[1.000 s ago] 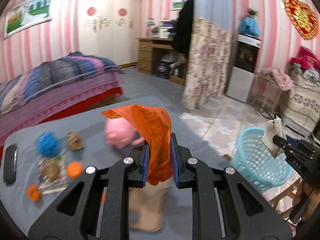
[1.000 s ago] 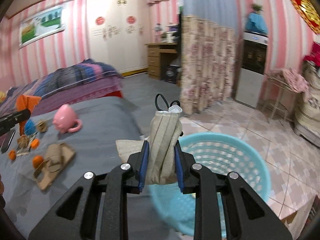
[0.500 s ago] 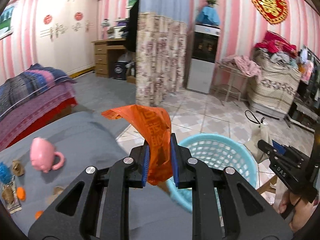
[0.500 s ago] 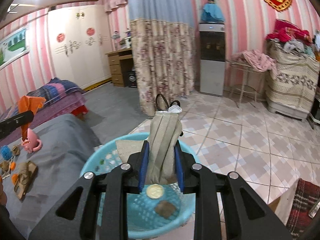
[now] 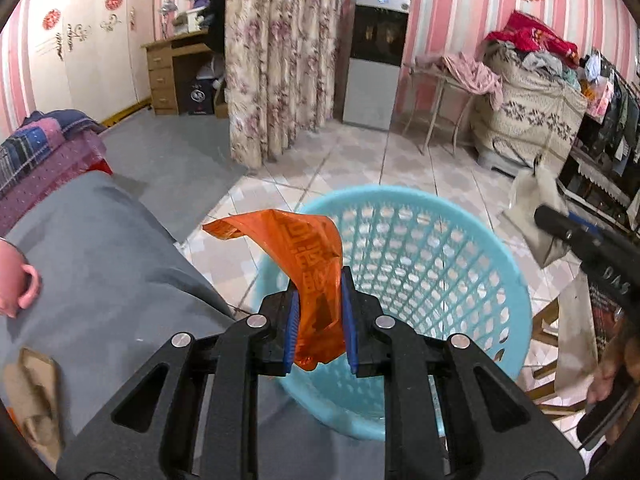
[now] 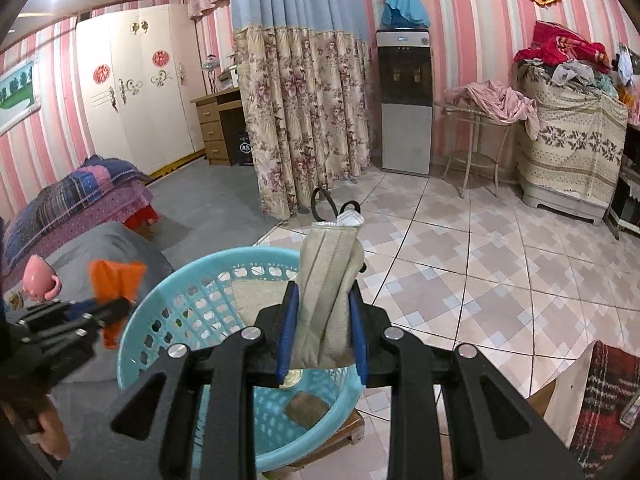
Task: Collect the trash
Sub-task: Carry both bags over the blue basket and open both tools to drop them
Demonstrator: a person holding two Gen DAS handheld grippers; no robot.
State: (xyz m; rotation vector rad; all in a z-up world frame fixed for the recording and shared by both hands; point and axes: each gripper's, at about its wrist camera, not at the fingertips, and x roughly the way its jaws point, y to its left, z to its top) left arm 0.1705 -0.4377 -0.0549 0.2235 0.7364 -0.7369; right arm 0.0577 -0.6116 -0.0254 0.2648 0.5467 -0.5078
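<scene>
While the left gripper (image 5: 319, 322) pinches an orange wrapper (image 5: 310, 272) at the blue basket's (image 5: 508, 264) near rim, the right gripper (image 6: 322, 330) clamps a beige cloth pouch (image 6: 326, 280) above it. A pink mug (image 6: 39, 278) sits on the grey table's (image 5: 100, 256) edge.

A grey cloth-covered worktop (image 5: 100, 264) carries a pink ceramic mug (image 5: 14, 280) near its left edge and a crumpled brown paper scrap (image 5: 34, 400) nearer the camera; beside the worktop a round light-blue perforated plastic basket (image 6: 160, 308) rests on a low wooden support over the pink-and-grey tiled floor (image 6: 460, 264).
</scene>
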